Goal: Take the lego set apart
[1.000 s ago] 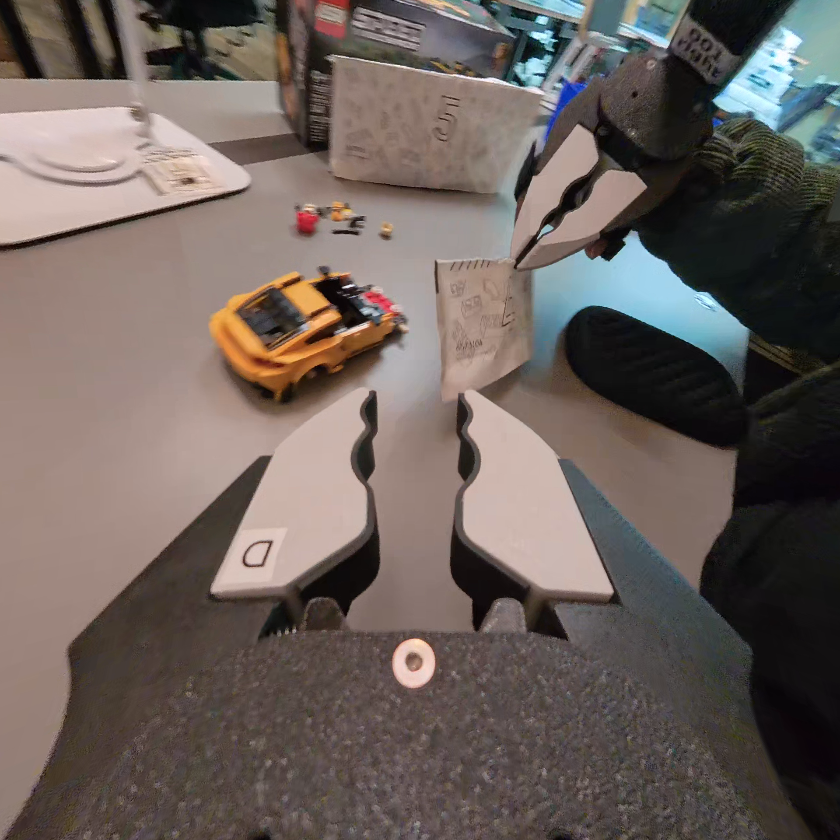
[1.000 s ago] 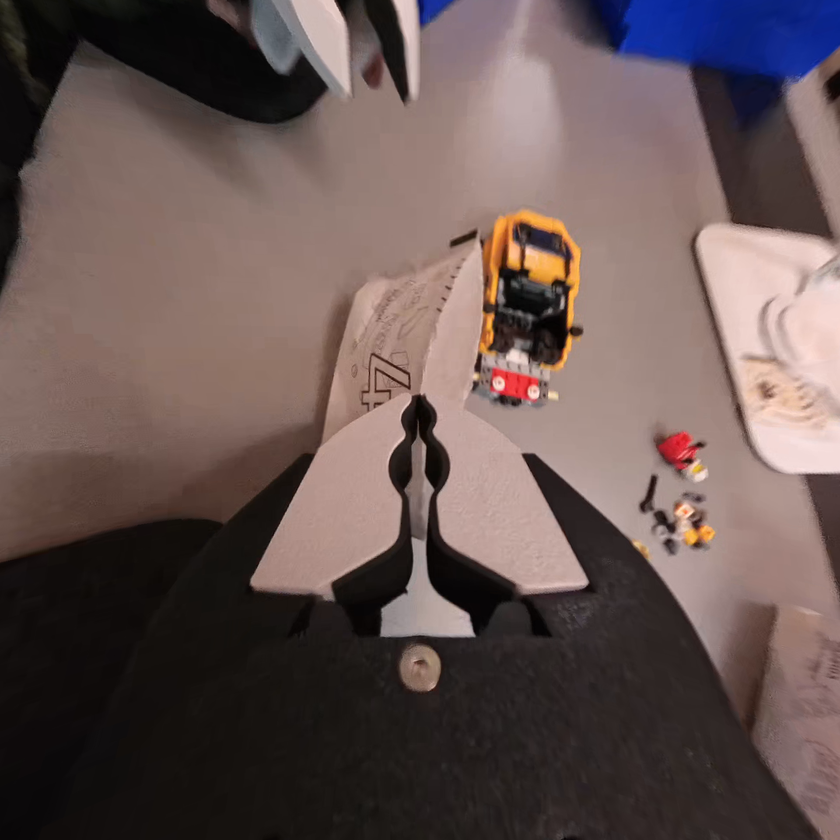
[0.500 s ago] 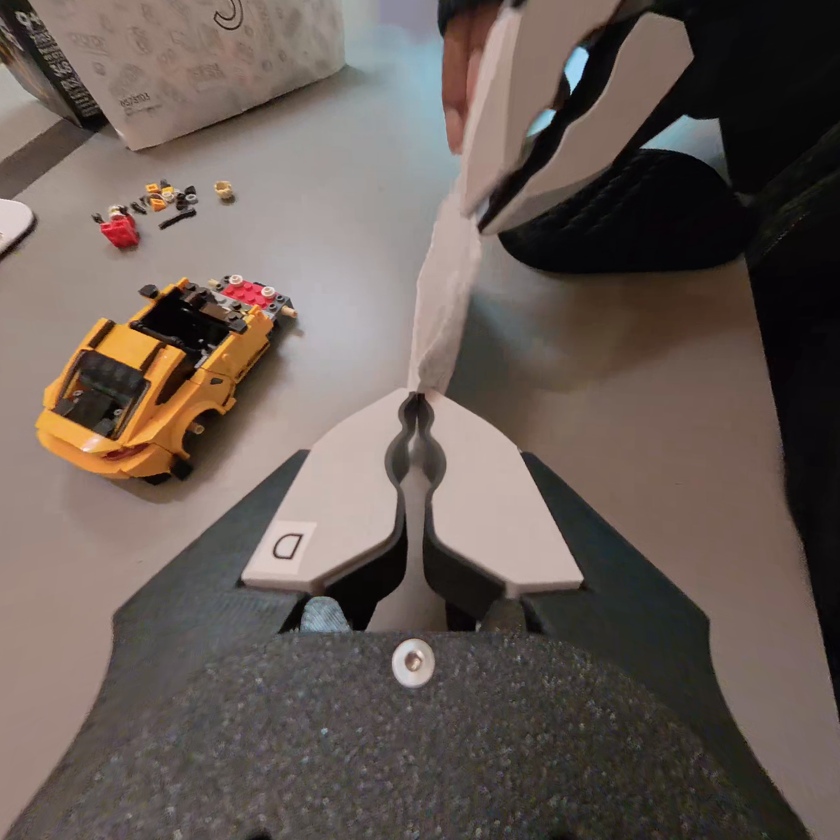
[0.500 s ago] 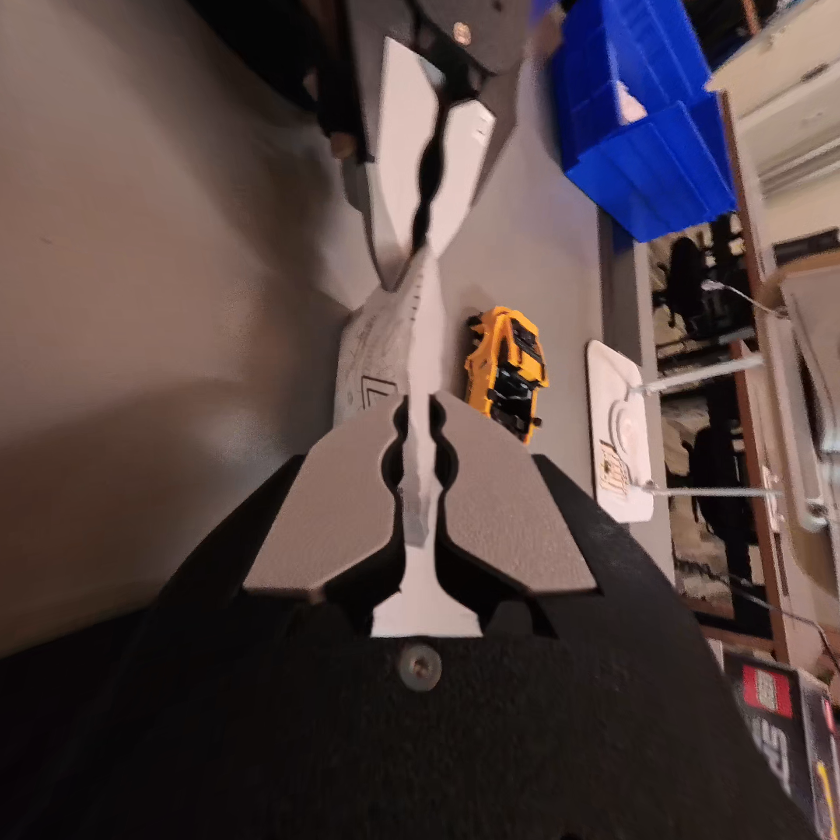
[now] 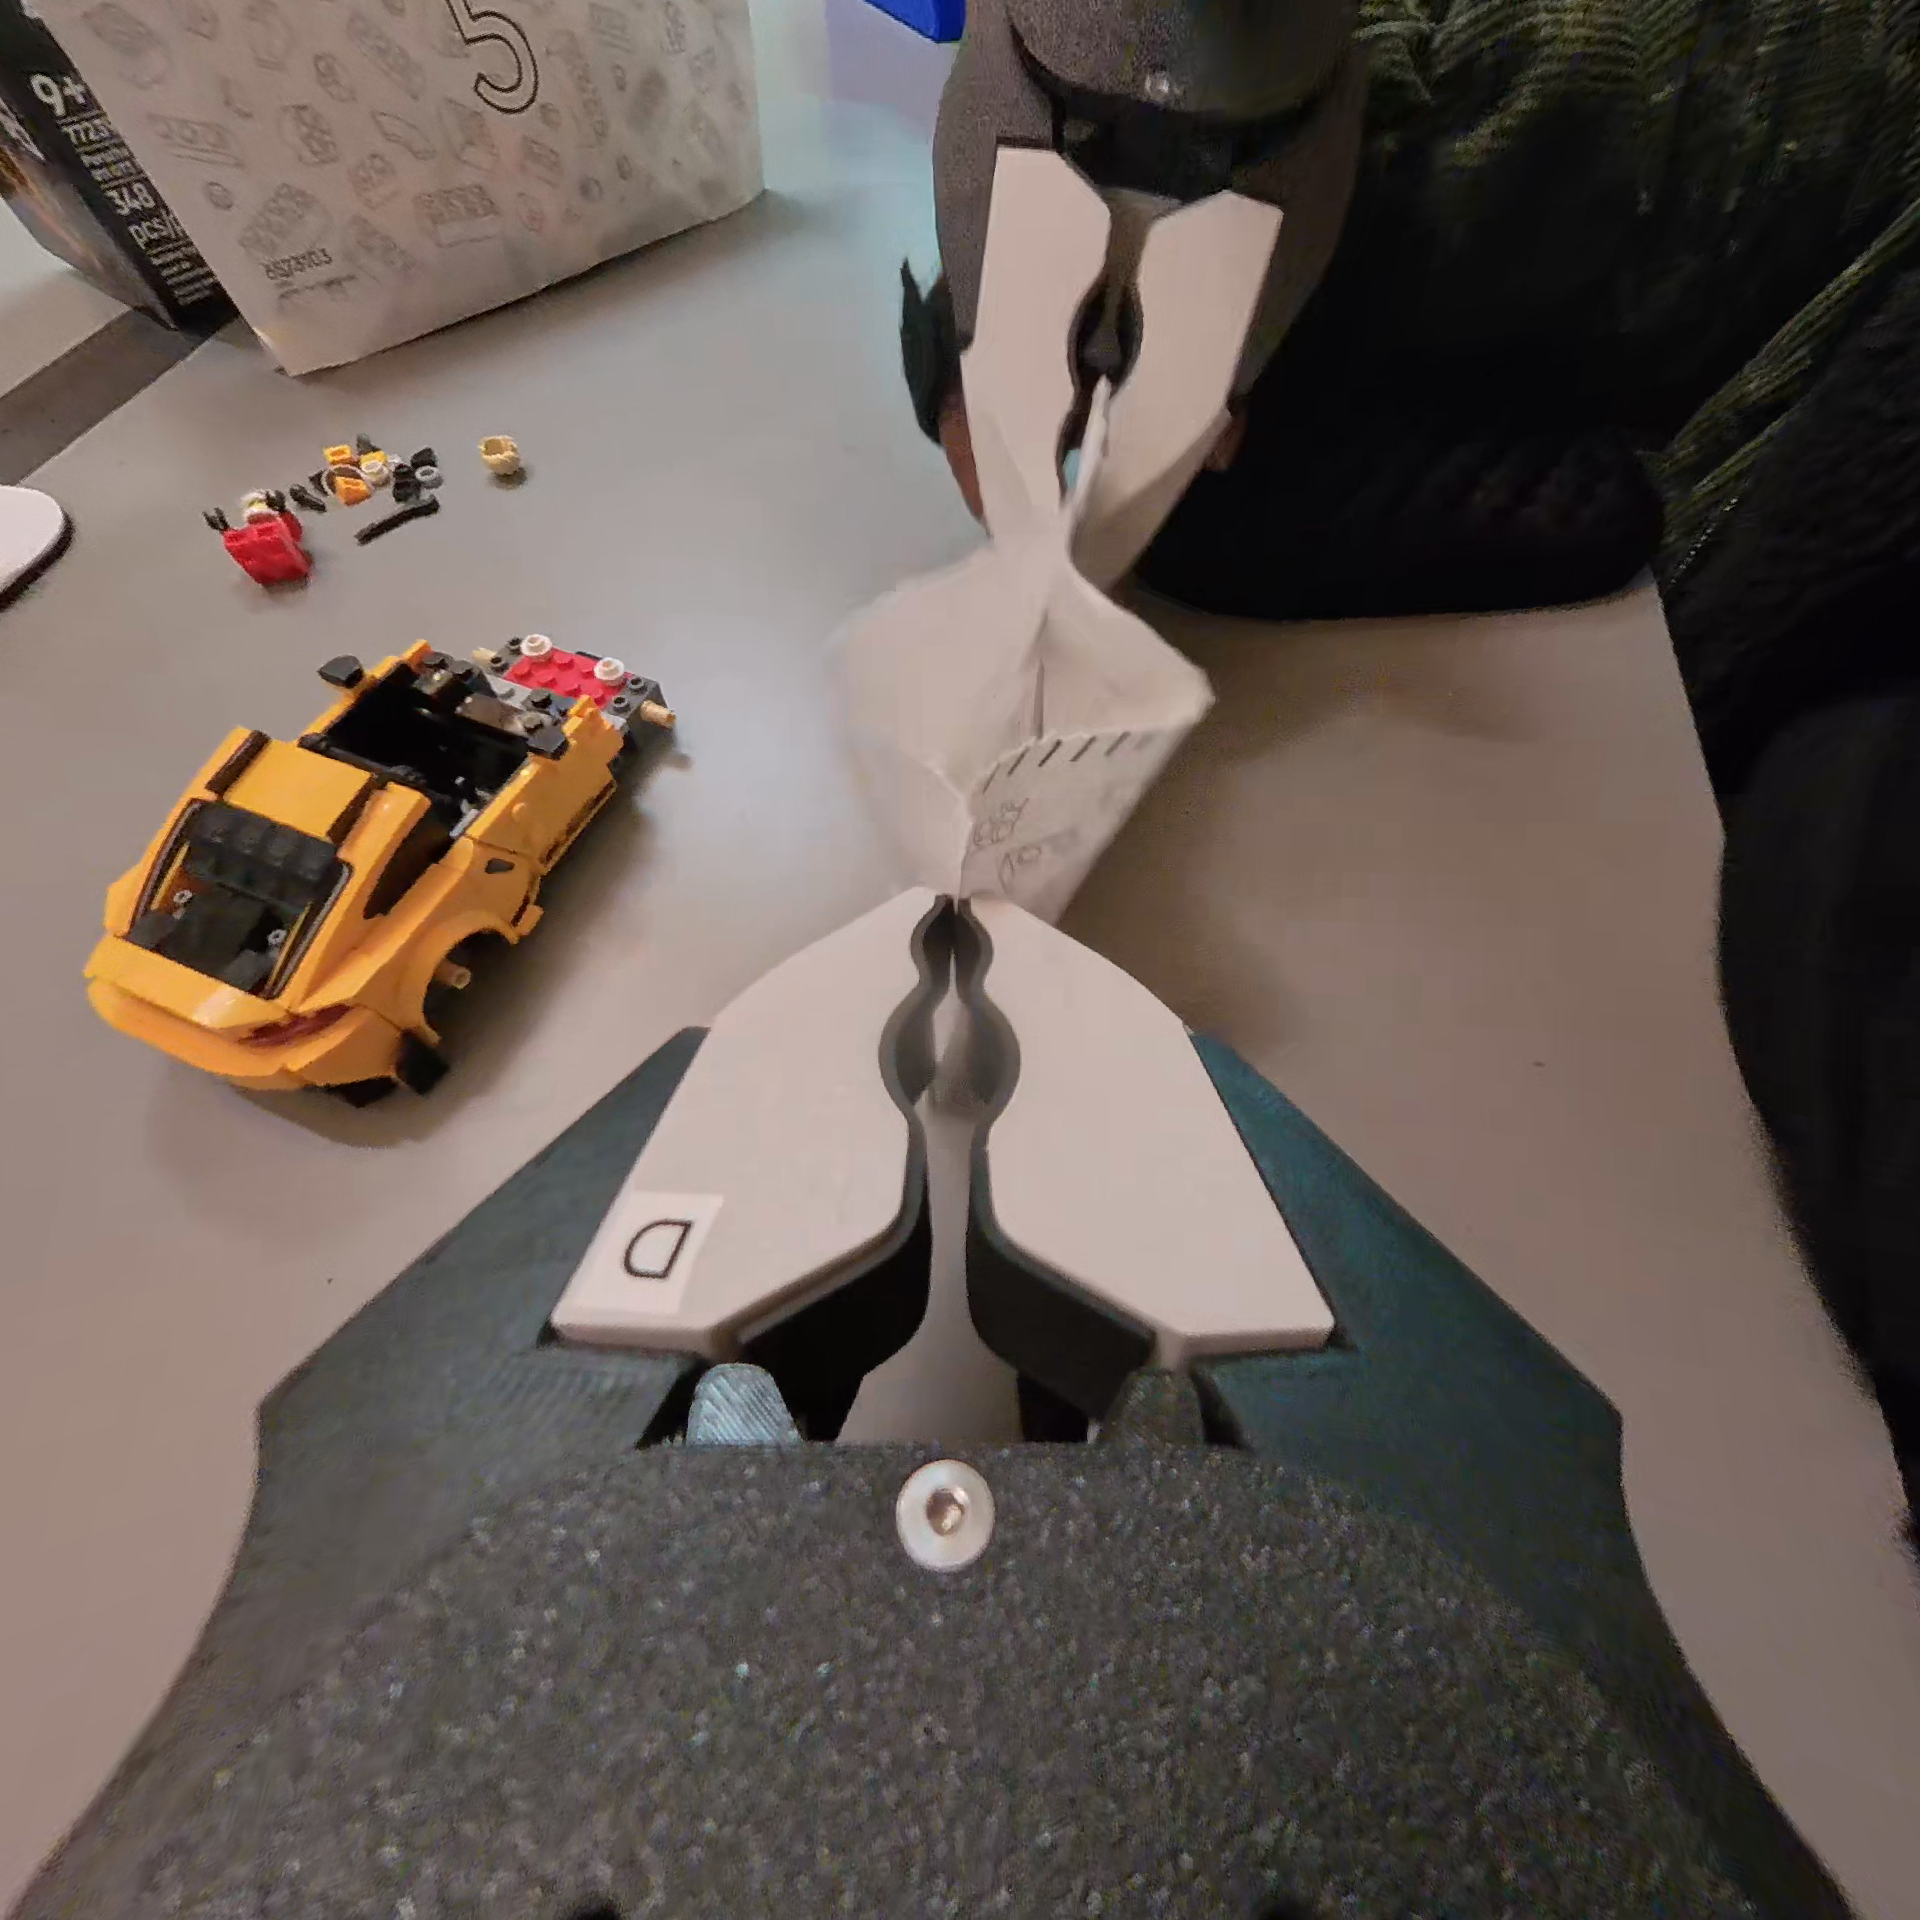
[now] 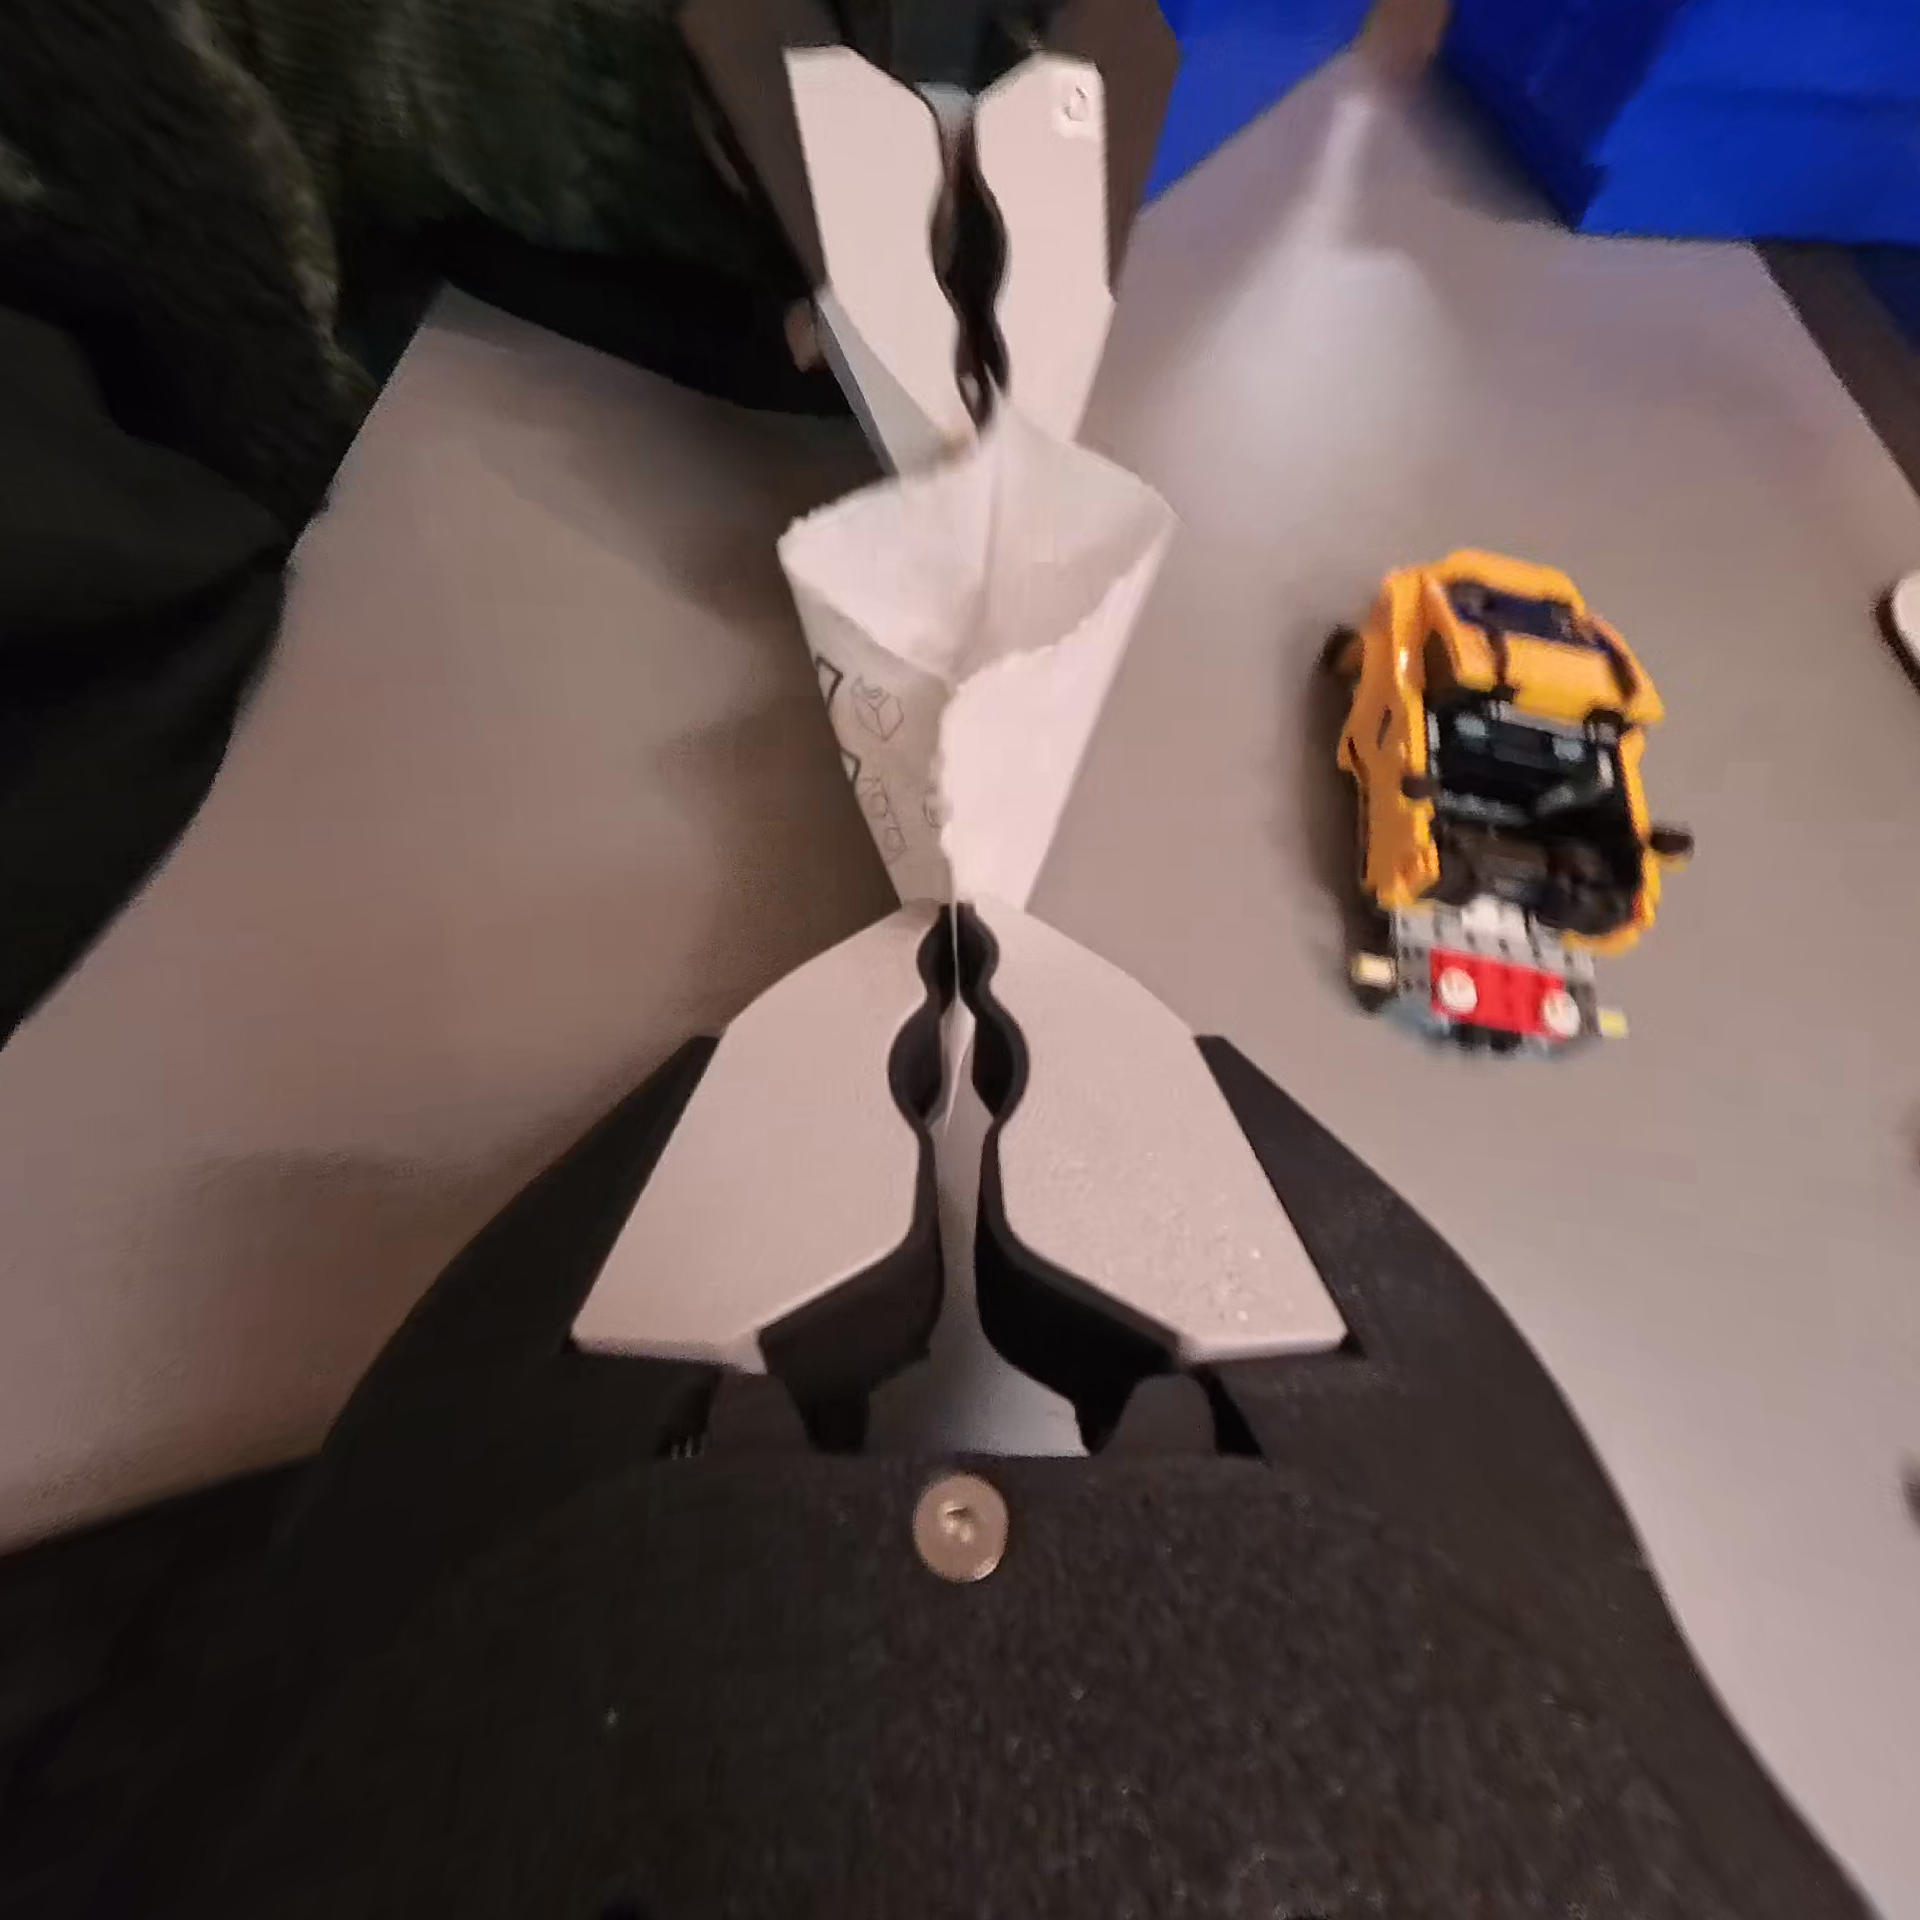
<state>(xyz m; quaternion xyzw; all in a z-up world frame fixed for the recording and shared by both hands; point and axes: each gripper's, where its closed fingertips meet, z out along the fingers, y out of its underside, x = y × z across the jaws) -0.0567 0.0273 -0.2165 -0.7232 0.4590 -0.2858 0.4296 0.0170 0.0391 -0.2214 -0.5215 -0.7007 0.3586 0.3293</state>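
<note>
Far left: a black set box [image 5: 73, 187] and a larger printed white paper bag [image 5: 416, 156] stand at the table's back edge.
Loose pieces [image 5: 332, 494]: a small scatter of red, orange and black bricks lies near that bag, apart from the car, seemingly parts already pulled off.
Lego car [image 5: 343, 883]: yellow, on the grey table [image 5: 675, 468] left of the grippers, roof and nose stripped, red plate exposed.
Small paper bag [image 5: 1023, 717]: held above the table between both tools, its mouth spread, probably to receive pieces.
Left gripper [image 5: 951, 920]: pressed together, pinching the bag's near edge.
Right gripper [image 5: 1086, 416]: clamped on the far edge, opposite, so the two pull the mouth apart.
</note>
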